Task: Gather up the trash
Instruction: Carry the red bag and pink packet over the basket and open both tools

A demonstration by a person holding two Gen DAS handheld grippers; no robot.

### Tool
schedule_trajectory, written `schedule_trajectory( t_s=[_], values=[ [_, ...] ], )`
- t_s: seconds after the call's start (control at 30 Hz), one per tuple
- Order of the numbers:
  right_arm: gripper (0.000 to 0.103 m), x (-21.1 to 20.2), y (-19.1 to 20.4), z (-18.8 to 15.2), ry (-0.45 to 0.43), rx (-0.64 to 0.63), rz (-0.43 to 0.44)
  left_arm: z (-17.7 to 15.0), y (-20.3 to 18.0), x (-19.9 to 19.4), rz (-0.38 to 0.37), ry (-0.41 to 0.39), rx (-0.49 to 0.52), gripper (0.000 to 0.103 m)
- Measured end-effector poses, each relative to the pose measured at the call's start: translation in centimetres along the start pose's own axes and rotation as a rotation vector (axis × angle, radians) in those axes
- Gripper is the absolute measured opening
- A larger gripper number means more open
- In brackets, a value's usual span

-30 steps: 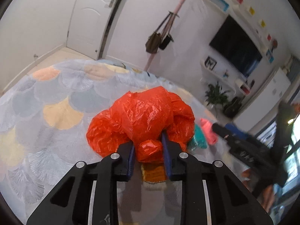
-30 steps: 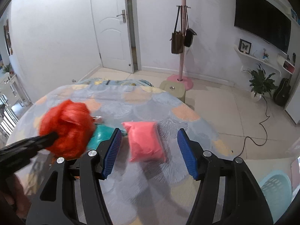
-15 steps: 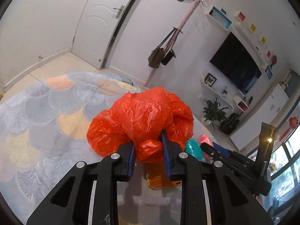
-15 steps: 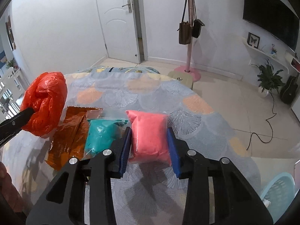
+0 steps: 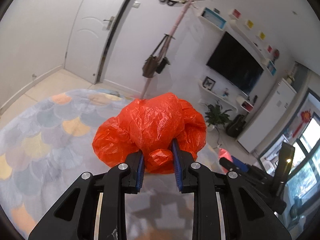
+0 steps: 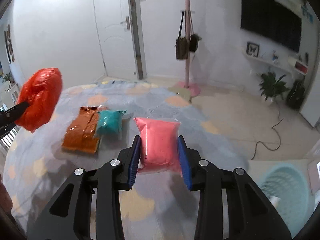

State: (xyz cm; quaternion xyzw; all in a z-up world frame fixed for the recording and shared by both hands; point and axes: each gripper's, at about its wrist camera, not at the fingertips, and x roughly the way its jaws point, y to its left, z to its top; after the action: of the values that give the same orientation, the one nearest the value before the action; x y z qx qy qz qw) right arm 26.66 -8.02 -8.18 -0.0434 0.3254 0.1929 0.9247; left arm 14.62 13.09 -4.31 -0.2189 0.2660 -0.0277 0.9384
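A crumpled red plastic bag (image 5: pixel 154 128) hangs above the patterned bed, and my left gripper (image 5: pixel 159 158) is shut on its knotted neck. The right wrist view shows the same red bag (image 6: pixel 40 100) at the far left, lifted clear of the bed. My right gripper (image 6: pixel 160 150) is shut on a pink packet (image 6: pixel 159 140), both blue pads pressing its sides, and the packet is raised off the cover. A brown packet (image 6: pixel 82 134) and a teal packet (image 6: pixel 109 124) lie side by side on the bed, left of the pink one.
The bed cover (image 6: pixel 140 206) with its fan pattern fills the foreground. A pale blue basket (image 6: pixel 284 188) stands on the floor at the lower right. Beyond the bed are a pink coat stand with bags (image 6: pixel 187 46), a white door (image 6: pixel 114 36), a potted plant (image 6: pixel 272 88) and a floor cable (image 6: pixel 268 138).
My right gripper closed on the pink packet and lifted it off the bed toward the right. My left gripper carried the red bag upward, and the brown and teal packets came into view.
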Motion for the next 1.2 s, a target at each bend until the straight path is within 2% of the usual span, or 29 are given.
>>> schedule_trajectory(
  t_s=[0.27, 0.4, 0.6, 0.77, 0.87, 1.03, 1.2],
  values=[
    [0.033, -10.4, -5.5, -0.5, -0.124, 0.096, -0.099, -1.7, -7.6, -2.1, -0.092, 0.007, 0.098, 0.023],
    [0.033, -15.2, -8.7, -0.7, -0.179, 0.149, -0.152, -1.6, -12.2, -2.1, -0.168, 0.018, 0.16, 0.023],
    [0.033, -18.9, -15.1, -2.9, -0.182, 0.27, -0.249, -2.9, -19.6, 0.0, -0.256, 0.061, 0.262, 0.023],
    [0.033, -19.1, -20.4, -5.8, -0.113, 0.389, -0.317, -5.6, -24.3, 3.5, -0.309, 0.144, 0.323, 0.023],
    [0.034, -18.2, -22.6, -7.6, -0.062, 0.454, -0.327, -7.5, -26.1, 6.5, -0.321, 0.218, 0.327, 0.023],
    [0.034, -15.7, -25.5, -10.4, 0.036, 0.548, -0.309, -10.1, -27.3, 10.5, -0.311, 0.317, 0.345, 0.023],
    [0.034, -13.5, -26.8, -12.0, 0.102, 0.581, -0.302, -12.4, -27.7, 13.7, -0.297, 0.396, 0.366, 0.023]
  ],
)
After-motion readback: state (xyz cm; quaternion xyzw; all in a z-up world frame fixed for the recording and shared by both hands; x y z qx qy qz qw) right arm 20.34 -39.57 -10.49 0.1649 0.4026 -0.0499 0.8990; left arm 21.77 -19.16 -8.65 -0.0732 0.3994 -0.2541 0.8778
